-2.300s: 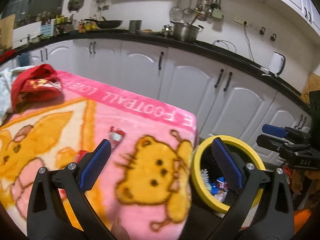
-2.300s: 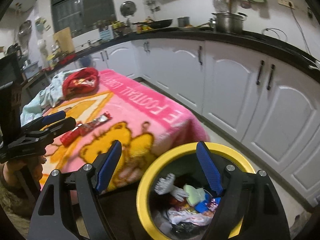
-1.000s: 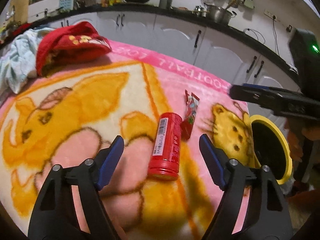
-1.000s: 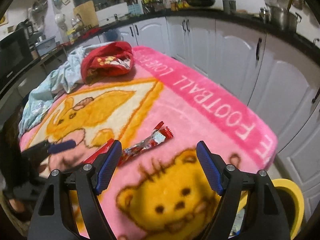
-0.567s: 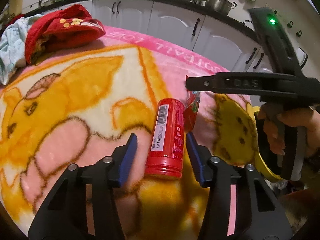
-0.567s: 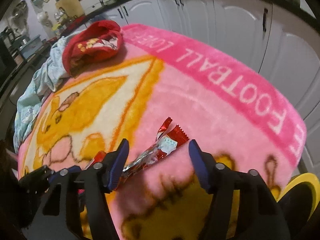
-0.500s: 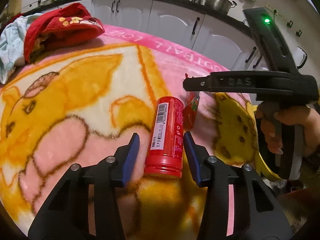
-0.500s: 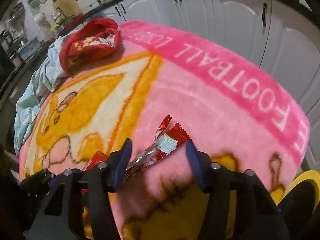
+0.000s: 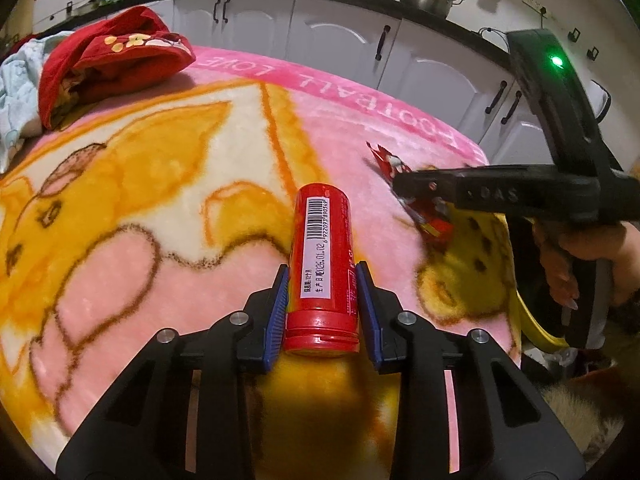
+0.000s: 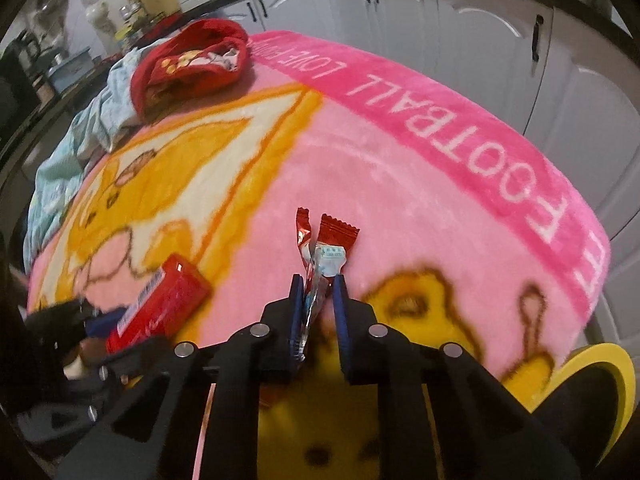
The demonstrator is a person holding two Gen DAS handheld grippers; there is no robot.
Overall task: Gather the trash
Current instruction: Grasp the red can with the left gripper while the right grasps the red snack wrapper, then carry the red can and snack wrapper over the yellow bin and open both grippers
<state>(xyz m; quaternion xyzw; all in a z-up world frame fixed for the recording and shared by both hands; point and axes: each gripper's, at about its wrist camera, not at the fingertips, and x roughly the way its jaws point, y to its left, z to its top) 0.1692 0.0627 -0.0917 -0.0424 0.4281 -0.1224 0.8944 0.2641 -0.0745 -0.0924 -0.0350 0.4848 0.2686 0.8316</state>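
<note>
Left gripper was closed around the red can; both blue pads pressed against the can's sides near its capped end, can lying on its side on the pink cartoon blanket, barcode label facing up, far end pointing straight ahead of the fingers; whether it was lifted clear of the blanket, could not tell. Right gripper was nearly closed on the red snack wrapper; wrapper's clear tail sat between the two blue pads, touching the left pad, a small gap showing at the right pad; its crimped red ends stuck out ahead of the fingertips over the blanket. From the left wrist view the right gripper came in from the right side, tip over the wrapper, a hand on its handle, green light lit on its top. From the right wrist view the can lay to the left of the fingers, left gripper there blurred and dark. Yellow-rimmed bin sat low to the right of the right gripper, beside the blanket's edge; contents not visible. Red cloth bundle lay far ahead-left, pale blue cloth beside it; white cabinets beyond the blanket.
</note>
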